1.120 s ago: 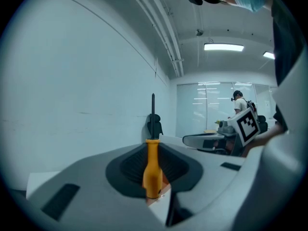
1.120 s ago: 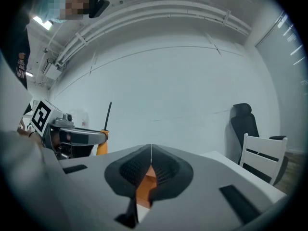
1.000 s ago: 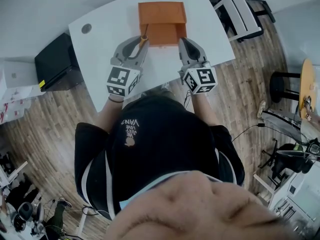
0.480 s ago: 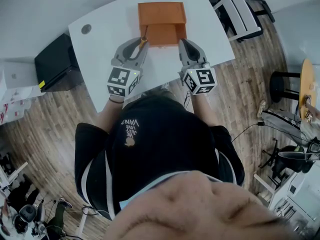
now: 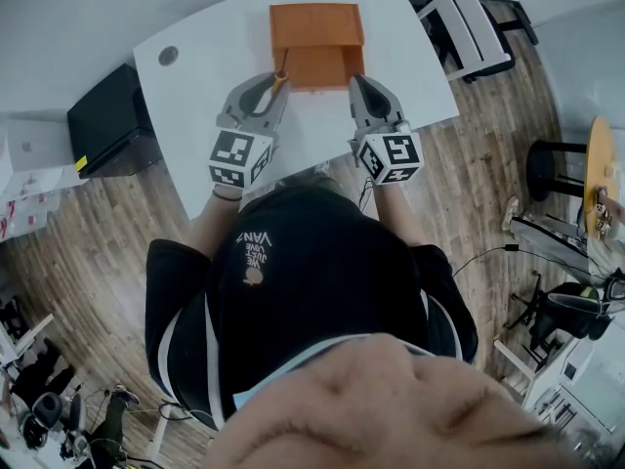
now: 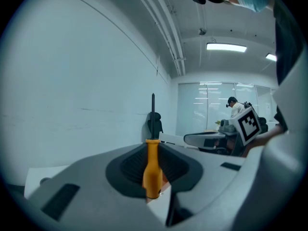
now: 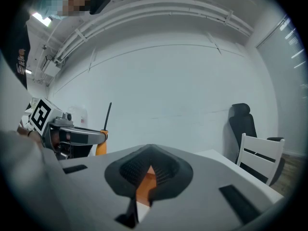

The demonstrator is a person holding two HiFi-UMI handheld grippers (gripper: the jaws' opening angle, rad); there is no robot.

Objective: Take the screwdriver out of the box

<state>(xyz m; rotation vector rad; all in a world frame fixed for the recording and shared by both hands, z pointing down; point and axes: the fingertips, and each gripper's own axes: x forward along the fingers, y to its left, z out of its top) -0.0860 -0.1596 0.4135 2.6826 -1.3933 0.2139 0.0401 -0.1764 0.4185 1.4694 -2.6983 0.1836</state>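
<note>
Screwdriver [image 6: 153, 170] upright, clamped in left gripper [image 5: 276, 86] fingers; right gripper [image 7: 150, 166] fingers closed empty beside orange box [image 5: 316, 29]; white tabletop [image 5: 200, 86], chair [image 5: 471, 25] beyond.

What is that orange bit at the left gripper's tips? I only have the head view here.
Observer: The left gripper view shows the left gripper shut on the screwdriver, with its pads on the orange handle.
Operator: Which way does the shaft run?
Observer: Upright. In the right gripper view the dark shaft stands above the handle, against the wall.
Operator: And the right gripper, has it got anything?
Observer: No. The right gripper has its jaws together at the tips with nothing between them. Only the orange box shows through the slit.
</note>
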